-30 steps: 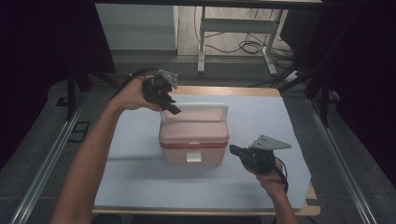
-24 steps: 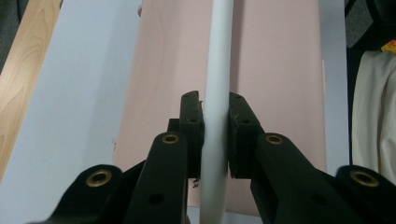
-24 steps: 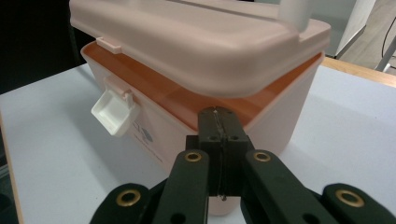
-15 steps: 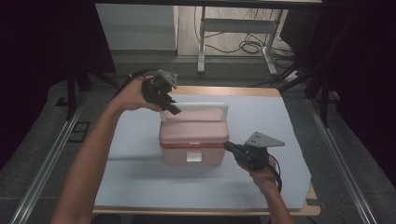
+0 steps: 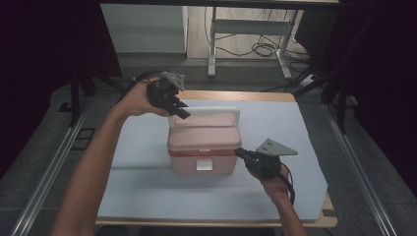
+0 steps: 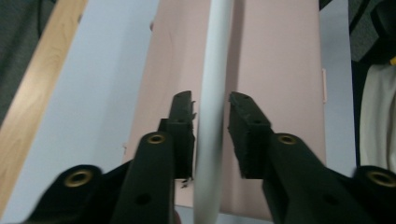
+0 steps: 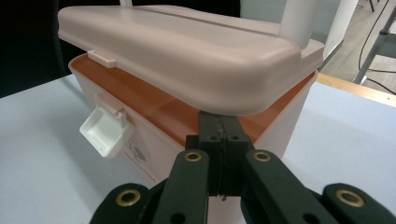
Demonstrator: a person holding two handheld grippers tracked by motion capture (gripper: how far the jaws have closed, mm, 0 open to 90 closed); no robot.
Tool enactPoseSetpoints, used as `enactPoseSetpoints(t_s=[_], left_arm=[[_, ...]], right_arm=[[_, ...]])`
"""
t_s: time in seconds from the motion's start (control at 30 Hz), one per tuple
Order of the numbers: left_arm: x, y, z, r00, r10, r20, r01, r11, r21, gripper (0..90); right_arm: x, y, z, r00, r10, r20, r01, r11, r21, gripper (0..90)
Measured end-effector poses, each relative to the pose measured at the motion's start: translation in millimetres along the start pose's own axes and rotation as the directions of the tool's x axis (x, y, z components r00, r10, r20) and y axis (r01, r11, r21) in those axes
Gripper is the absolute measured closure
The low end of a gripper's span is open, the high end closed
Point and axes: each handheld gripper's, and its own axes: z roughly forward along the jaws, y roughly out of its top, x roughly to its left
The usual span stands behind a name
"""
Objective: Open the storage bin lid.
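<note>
A pink box [image 5: 204, 145] with a white handle [image 5: 211, 111] stands mid-table. My left gripper [image 5: 181, 112] is at the handle's left end. In the left gripper view its jaws have just been opening; the handle [image 6: 212, 93] runs between the fingertips [image 6: 182, 112] with a gap on the right side, so the gripper [image 6: 212, 105] is open. My right gripper [image 5: 242, 153] is shut, empty, at the box's right side. Its tips [image 7: 219, 126] sit at the orange seam under the slightly raised pink lid [image 7: 187, 51]. The white latch [image 7: 105, 130] hangs loose.
The box rests on a pale sheet [image 5: 137, 182] covering a wooden table [image 5: 255, 96]. Metal rails [image 5: 46, 172] run along both sides. A desk frame [image 5: 246, 29] and floor cables [image 5: 268, 49] lie beyond the far edge.
My right gripper has moved left and away from me, up to the box's right side. The left hand has stayed at the handle.
</note>
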Motion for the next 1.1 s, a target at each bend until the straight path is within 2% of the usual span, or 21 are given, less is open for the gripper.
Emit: enactPoseSetpoints(t_s=[0.07, 0.2, 0.3, 0.4, 0.47, 0.7, 0.93, 1.03, 1.1], left_arm=[[-2.2, -0.7, -4.6, 0.9993, 0.003, -0.039, -0.004, 0.9999, -0.014, 61.5], [-5.0, -6.7, -16.0, 0.9923, -0.039, -0.117, 0.033, 0.9979, -0.056, 47.8], [-7.3, -14.2, -26.4, 0.9862, -0.067, -0.152, 0.054, 0.9951, -0.082, 45.2], [-9.4, -23.6, -36.1, 0.9837, -0.092, -0.155, 0.076, 0.9917, -0.103, 42.0], [-11.8, -31.4, -40.3, 0.9804, -0.125, -0.153, 0.107, 0.9873, -0.117, 40.1], [-22.1, -58.8, -50.0, 0.9716, -0.182, -0.151, 0.156, 0.9738, -0.165, 39.0], [-33.1, -81.2, -46.5, 0.9685, -0.196, -0.153, 0.17, 0.9708, -0.169, 42.5], [-37.8, -92.1, -41.9, 0.9639, -0.207, -0.168, 0.179, 0.9698, -0.166, 47.5], [-39.4, -99.6, -39.2, 0.9604, -0.223, -0.167, 0.196, 0.9662, -0.168, 49.8]], right_arm=[[0.2, -0.2, 0.1, 1.0, 0.0, 0.001, 0.0, 1.0, -0.001, 90.0], [0.5, -0.5, -0.1, 1.0, 0.001, 0.0, -0.001, 1.0, 0.003, 90.0], [0.5, -0.3, -0.6, 1.0, -0.001, 0.0, 0.001, 1.0, 0.002, 90.0], [0.6, -0.2, -0.6, 1.0, -0.002, 0.0, 0.002, 1.0, 0.004, 90.0], [0.9, 0.1, -0.8, 1.0, -0.003, 0.0, 0.003, 1.0, 0.006, 90.0], [0.7, 0.5, -2.7, 1.0, -0.007, 0.004, 0.007, 1.0, 0.016, 90.0], [2.9, 3.3, -3.2, 0.9999, -0.015, 0.008, 0.015, 1.0, 0.018, 90.0], [3.2, 3.9, -3.1, 0.9999, -0.014, 0.006, 0.014, 1.0, 0.015, 90.0], [2.8, 4.1, -3.1, 0.9999, -0.013, 0.004, 0.013, 1.0, 0.017, 90.0]])
